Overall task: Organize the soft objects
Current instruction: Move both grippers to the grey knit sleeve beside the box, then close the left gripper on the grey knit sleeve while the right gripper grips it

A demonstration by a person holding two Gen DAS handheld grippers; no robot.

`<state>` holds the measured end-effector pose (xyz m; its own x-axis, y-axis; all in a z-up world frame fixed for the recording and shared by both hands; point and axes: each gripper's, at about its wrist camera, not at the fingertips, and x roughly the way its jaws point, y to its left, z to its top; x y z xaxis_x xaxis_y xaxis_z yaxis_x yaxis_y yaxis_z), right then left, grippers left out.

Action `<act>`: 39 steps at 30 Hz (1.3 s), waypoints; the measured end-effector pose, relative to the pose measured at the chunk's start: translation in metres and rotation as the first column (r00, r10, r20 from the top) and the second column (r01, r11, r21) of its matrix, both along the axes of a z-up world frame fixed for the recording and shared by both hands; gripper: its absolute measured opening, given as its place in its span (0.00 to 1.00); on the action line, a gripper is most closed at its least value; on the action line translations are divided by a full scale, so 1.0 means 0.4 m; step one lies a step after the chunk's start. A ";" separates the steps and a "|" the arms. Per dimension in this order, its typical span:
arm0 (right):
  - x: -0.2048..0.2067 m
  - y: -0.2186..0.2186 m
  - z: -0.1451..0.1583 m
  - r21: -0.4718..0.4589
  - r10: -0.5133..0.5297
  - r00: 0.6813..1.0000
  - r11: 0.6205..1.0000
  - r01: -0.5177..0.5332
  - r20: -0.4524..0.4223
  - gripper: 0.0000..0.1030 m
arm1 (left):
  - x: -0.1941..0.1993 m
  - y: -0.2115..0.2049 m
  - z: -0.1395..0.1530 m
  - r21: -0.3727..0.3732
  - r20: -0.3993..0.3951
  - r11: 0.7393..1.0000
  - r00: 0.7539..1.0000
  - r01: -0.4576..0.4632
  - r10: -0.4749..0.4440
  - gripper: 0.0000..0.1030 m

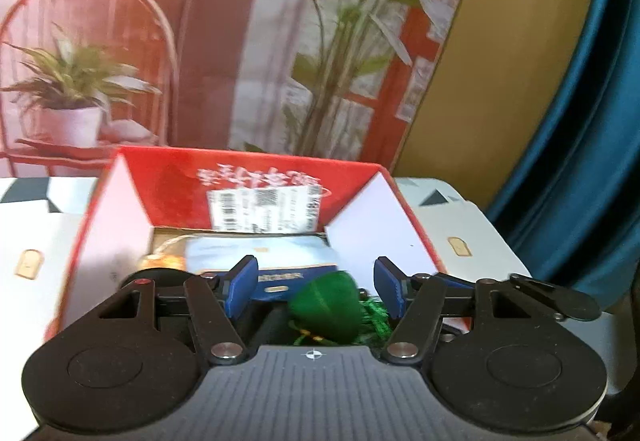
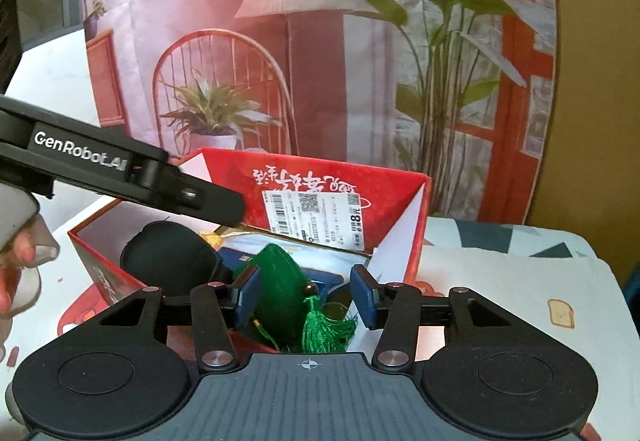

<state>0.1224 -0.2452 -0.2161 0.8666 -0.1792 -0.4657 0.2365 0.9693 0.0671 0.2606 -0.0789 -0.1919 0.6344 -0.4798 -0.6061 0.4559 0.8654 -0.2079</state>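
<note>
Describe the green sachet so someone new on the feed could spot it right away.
Find the red box with its flaps open on the table. Inside, near its front edge, the green sachet lies between the open jaws of the right gripper. It is the only green thing there, plush, with a brown bead and a green tassel; the black pouch to its left is plain.

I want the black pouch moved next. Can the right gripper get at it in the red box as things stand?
Probably not directly: the left gripper hangs right over the black pouch, and the green tasselled sachet sits between the right gripper's jaws in the red box.
</note>
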 end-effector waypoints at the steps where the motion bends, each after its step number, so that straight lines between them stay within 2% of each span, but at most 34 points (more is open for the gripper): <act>1: -0.007 0.004 0.003 0.003 -0.001 1.000 1.000 0.001 0.007 0.44 | -0.012 0.010 0.005 0.001 0.010 1.000 1.000 -0.004 0.004 0.64; 7: -0.064 0.045 0.017 -0.011 -0.006 0.998 1.000 0.007 0.064 0.44 | -0.107 0.080 0.015 0.057 0.058 0.998 0.998 -0.026 0.023 0.64; 14: -0.135 0.100 -0.002 -0.004 -0.004 0.995 1.000 0.005 0.102 0.44 | -0.230 0.203 -0.041 0.069 0.009 0.994 0.996 -0.086 0.086 0.66; 19: -0.169 0.137 -0.071 0.012 0.009 0.999 1.000 -0.009 0.037 0.44 | -0.301 0.287 -0.104 0.074 -0.054 0.983 0.984 -0.166 0.170 0.70; 23: -0.200 0.153 -0.134 0.066 -0.003 1.000 0.998 0.003 -0.005 0.44 | -0.331 0.352 -0.167 0.041 -0.159 0.966 0.953 -0.256 0.259 0.71; 29: -0.220 0.169 -0.191 0.068 -0.027 0.998 0.997 0.031 -0.057 0.45 | -0.353 0.386 -0.230 0.008 -0.260 0.946 0.913 -0.323 0.314 0.72; 32: -0.222 0.170 -0.207 0.065 -0.042 0.997 0.997 0.046 -0.067 0.52 | -0.355 0.375 -0.242 0.010 -0.276 0.947 0.910 -0.321 0.311 0.72; 39: -0.225 0.156 -0.233 0.091 -0.054 0.996 0.994 0.061 -0.075 0.58 | -0.364 0.357 -0.262 0.028 -0.263 0.953 0.917 -0.302 0.299 0.72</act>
<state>0.0323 -0.1827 -0.3095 0.8196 -0.1802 -0.5438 0.2989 0.9443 0.1376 0.1149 0.0638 -0.2965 0.5700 -0.2997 -0.7650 0.1026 0.9498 -0.2957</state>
